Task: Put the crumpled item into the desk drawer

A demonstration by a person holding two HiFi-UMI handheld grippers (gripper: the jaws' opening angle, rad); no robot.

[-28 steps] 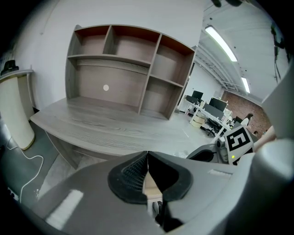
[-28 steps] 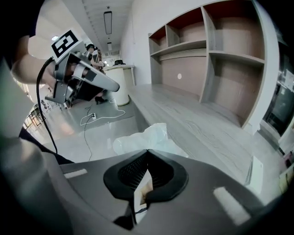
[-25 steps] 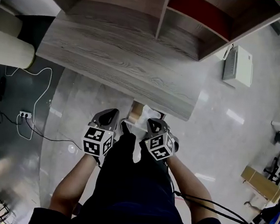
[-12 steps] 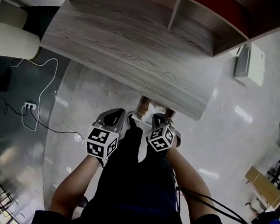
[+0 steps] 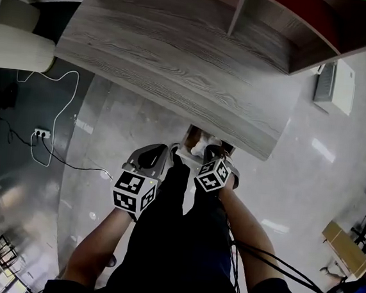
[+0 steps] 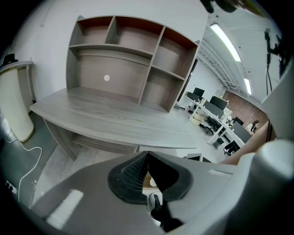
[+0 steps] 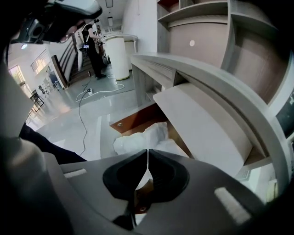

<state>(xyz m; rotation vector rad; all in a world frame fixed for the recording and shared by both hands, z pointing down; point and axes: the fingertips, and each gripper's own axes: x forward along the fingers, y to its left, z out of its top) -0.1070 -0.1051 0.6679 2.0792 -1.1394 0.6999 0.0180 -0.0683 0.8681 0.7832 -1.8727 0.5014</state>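
Observation:
The white crumpled item [image 5: 209, 144] lies inside the open desk drawer [image 5: 191, 137], which sticks out from under the grey wooden desk [image 5: 178, 65]. In the right gripper view the crumpled item [image 7: 140, 137] rests on the drawer's brown floor [image 7: 133, 118], just beyond my right gripper [image 7: 147, 152]. Its jaws are shut with nothing between them. My right gripper [image 5: 209, 154] hovers at the drawer's front. My left gripper [image 5: 168, 153] is beside the drawer on its left. In its own view the left gripper [image 6: 147, 154] is shut and empty.
A shelf unit [image 6: 133, 59] stands at the back of the desk. A white cylinder [image 5: 18, 49] is on the left, and a cable with a power strip [image 5: 40, 134] lies on the floor. My legs in dark trousers [image 5: 180, 239] are right below the grippers.
The head view has shifted toward the desk. Both grippers have edged closer to the drawer, the right one most. The crumpled item stays in the drawer.

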